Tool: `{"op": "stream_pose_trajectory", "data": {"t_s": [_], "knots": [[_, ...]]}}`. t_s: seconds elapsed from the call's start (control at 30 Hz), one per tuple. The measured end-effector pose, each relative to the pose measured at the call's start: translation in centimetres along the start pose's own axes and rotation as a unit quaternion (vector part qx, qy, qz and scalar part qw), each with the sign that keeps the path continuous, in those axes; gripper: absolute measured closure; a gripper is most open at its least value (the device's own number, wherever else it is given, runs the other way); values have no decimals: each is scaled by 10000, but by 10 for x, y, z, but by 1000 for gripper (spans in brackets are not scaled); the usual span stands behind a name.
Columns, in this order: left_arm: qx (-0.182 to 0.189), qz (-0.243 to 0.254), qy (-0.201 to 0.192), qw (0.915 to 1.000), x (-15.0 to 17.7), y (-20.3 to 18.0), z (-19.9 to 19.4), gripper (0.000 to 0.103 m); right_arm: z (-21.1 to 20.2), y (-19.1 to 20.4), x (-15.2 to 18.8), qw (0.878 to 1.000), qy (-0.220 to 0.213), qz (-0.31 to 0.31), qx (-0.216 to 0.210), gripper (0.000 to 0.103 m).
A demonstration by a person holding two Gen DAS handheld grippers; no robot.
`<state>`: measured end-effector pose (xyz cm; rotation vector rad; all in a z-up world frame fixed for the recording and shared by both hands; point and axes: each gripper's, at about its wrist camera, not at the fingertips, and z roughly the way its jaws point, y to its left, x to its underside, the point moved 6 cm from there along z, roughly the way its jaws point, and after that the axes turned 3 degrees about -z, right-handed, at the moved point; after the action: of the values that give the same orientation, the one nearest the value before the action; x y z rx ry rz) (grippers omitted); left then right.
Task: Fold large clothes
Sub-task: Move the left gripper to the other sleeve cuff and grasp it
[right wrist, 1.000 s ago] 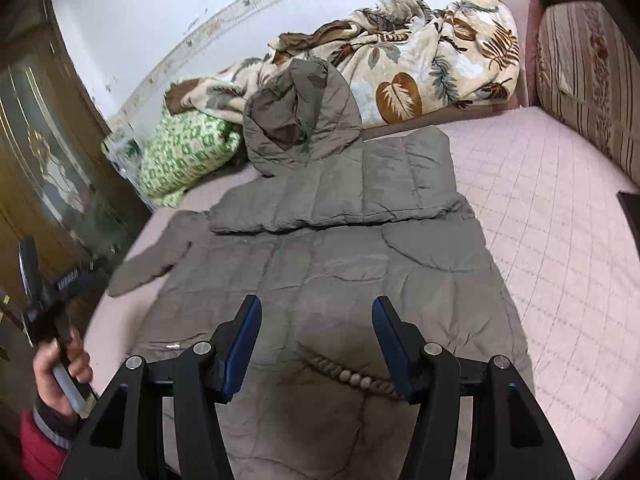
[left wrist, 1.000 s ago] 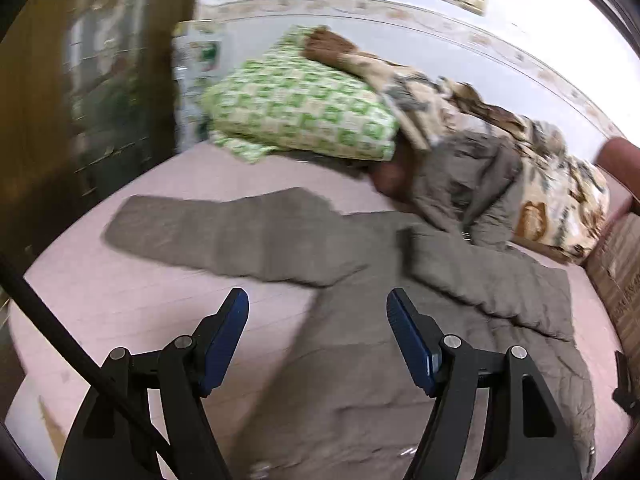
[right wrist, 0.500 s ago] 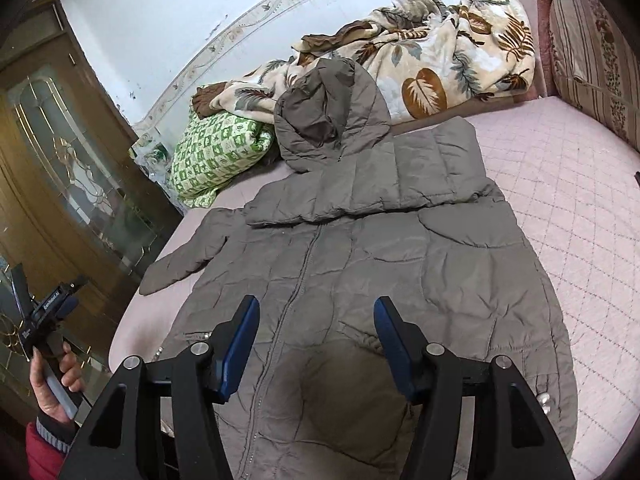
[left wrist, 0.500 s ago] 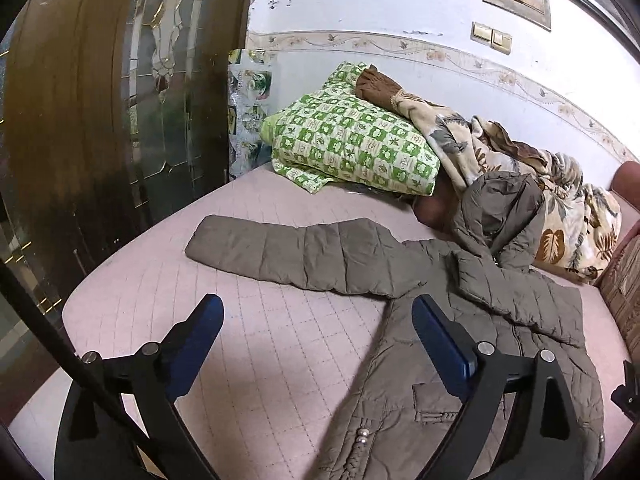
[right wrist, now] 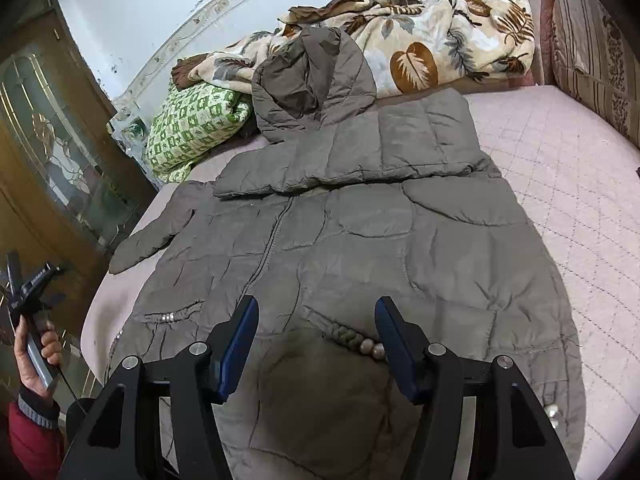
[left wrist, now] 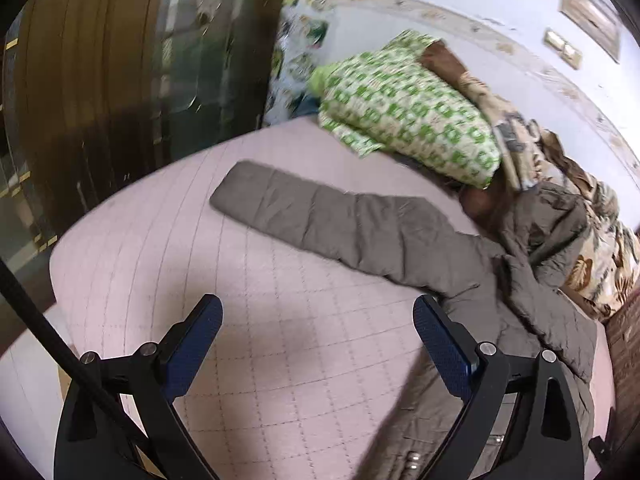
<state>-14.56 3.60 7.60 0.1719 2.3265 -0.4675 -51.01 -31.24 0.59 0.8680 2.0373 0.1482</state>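
Right wrist view: the grey padded coat [right wrist: 360, 248] lies flat on the pink bed [right wrist: 568, 168], one sleeve folded across its chest, hem hidden beneath the right claw [right wrist: 316, 332], spread wide and empty. Left claw [left wrist: 318, 336] gapes empty over bedding; its view is motion-blurred.

- Lighting: soft, even indoor light; no glare on the pale wall [right wrist: 132, 8].
- Shadows: a dark shadow lies on the jacket [right wrist: 360, 248] just ahead of the right gripper [right wrist: 316, 340].
- Blur: left wrist view smeared, worst at the wooden door [left wrist: 120, 60] and green checked pillow [left wrist: 408, 108].
- Distortion: fisheye bending, black vignette corners in both views.
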Motion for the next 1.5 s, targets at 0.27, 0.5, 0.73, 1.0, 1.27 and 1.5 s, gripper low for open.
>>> {"op": "stream_pose_trajectory", "data": {"t_s": [0.27,0.5,0.73,1.0,1.27,1.5], "knots": [[-103,-213,222,9995,1,20,25,7,16,-2,-2,9998,51,199,-28,38],[-220,-431,350,9982,-3,39,48,7,36,2,-12,9999,112,69,30,38],[-256,-903,456,9945,-19,42,70,7,58,0,-39,9998,31,-89,191,38],[381,-2363,637,9688,-48,49,118,7,97,9,-77,9999,-94,-106,-43,38],[752,-3327,758,9370,-60,93,173,20,122,9,-89,9997,47,-27,-250,38],[858,-3501,646,9305,-74,114,207,25,129,26,-91,9992,44,-168,-356,38]]}}
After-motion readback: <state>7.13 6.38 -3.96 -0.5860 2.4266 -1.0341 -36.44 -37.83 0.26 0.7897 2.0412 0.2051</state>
